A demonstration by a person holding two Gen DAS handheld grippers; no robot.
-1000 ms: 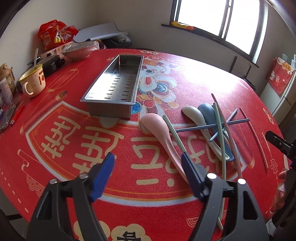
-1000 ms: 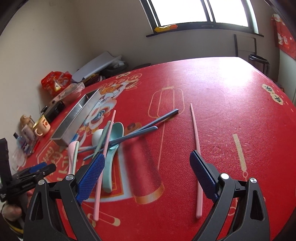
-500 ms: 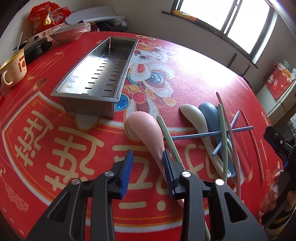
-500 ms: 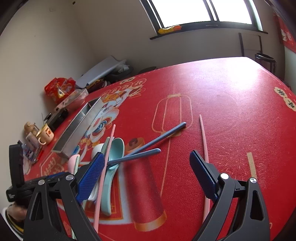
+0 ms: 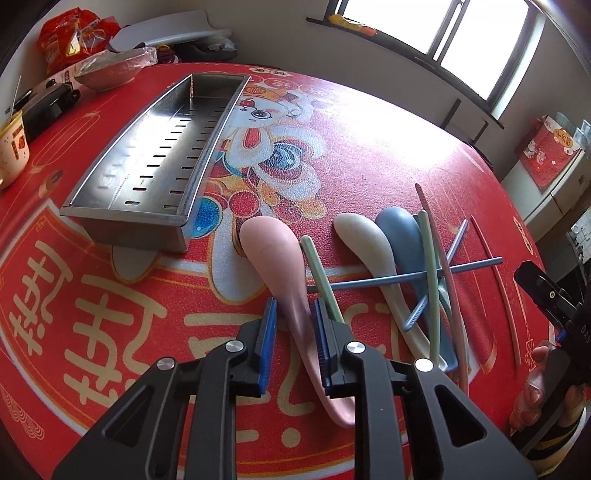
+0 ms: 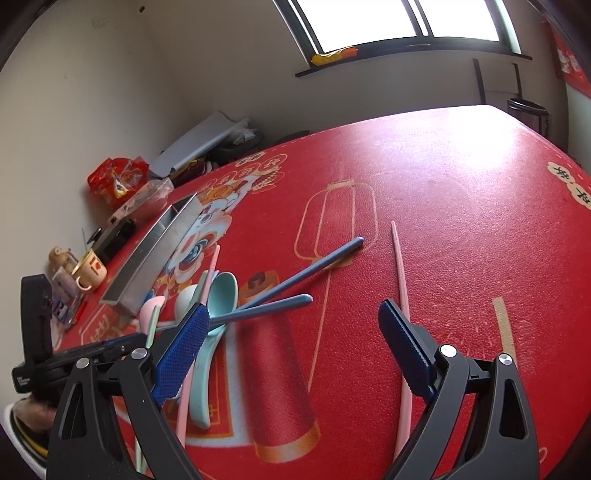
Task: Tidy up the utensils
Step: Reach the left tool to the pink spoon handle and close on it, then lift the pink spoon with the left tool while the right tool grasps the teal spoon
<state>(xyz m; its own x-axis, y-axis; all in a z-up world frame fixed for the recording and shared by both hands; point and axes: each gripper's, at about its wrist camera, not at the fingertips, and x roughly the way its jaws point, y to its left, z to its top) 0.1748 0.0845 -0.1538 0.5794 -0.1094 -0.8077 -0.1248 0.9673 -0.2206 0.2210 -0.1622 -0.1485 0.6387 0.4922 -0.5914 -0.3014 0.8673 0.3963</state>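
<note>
Looking along the left gripper [image 5: 293, 325], we see its jaws closing around the handle of the pink spoon [image 5: 284, 266], which lies between the blue pads; whether the pads already press on it we cannot tell. The spoon's bowl points toward 12 o'clock from the gripper, its handle running back under the right finger. A pale green chopstick [image 5: 319, 277] lies just beside the spoon at 1 o'clock. At 2 o'clock sits a crossed heap: a cream spoon [image 5: 369, 247], a blue spoon [image 5: 400, 236], blue chopsticks [image 5: 406, 277] and a pink chopstick [image 5: 439, 258]. The steel slotted tray [image 5: 129, 218] stands at 11 o'clock, well apart from the gripper.

The pink spoon is smooth, matte and pastel, with a deep oval bowl.

The right gripper [image 6: 291, 343] hangs wide open above the table with nothing between its fingers; a second pink chopstick [image 6: 400, 280] lies alone on the cloth at its 1 o'clock, passing beneath the right finger.

We note that the table [image 5: 369, 147] wears a red festive cloth with gold characters and a cartoon figure. A mug [image 5: 11, 147], a bowl [image 5: 107, 72] and red snack bags [image 5: 70, 37] crowd its far edge, under a bright window [image 5: 443, 22].
</note>
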